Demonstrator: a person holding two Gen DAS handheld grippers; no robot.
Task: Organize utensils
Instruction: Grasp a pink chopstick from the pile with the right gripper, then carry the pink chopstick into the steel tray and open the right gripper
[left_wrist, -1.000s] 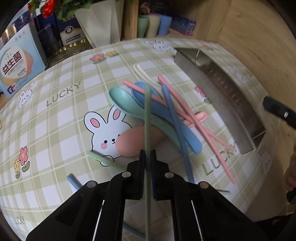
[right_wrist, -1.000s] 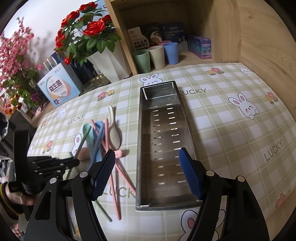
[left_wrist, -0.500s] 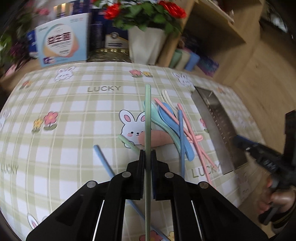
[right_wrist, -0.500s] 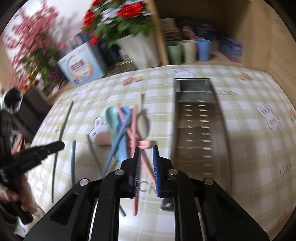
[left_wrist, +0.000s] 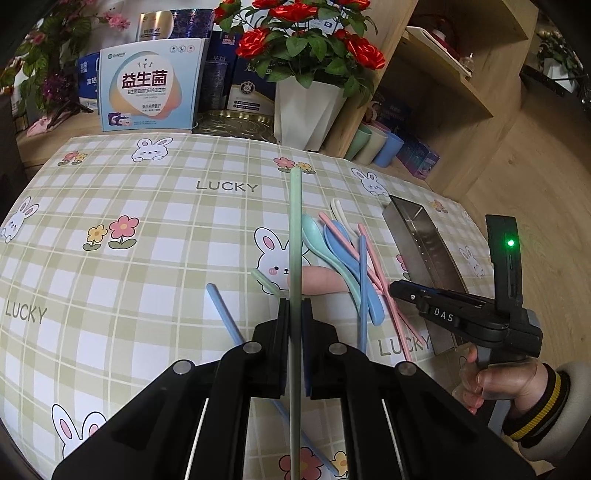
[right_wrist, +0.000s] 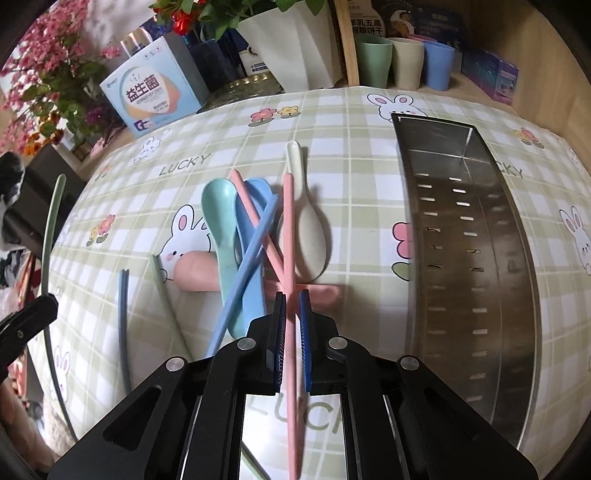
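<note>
Pinching: left tongs (left_wrist: 294, 314) green chopstick (left_wrist: 295, 236), right tongs (right_wrist: 291, 306) pink chopstick (right_wrist: 289, 236); tray (right_wrist: 517, 258) beside.

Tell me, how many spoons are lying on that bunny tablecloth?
4, all in one pile: a cream spoon nearest the steel tray, a blue spoon, a mint spoon beside it, and a pink spoon partly hidden underneath. More may be hidden.
</note>
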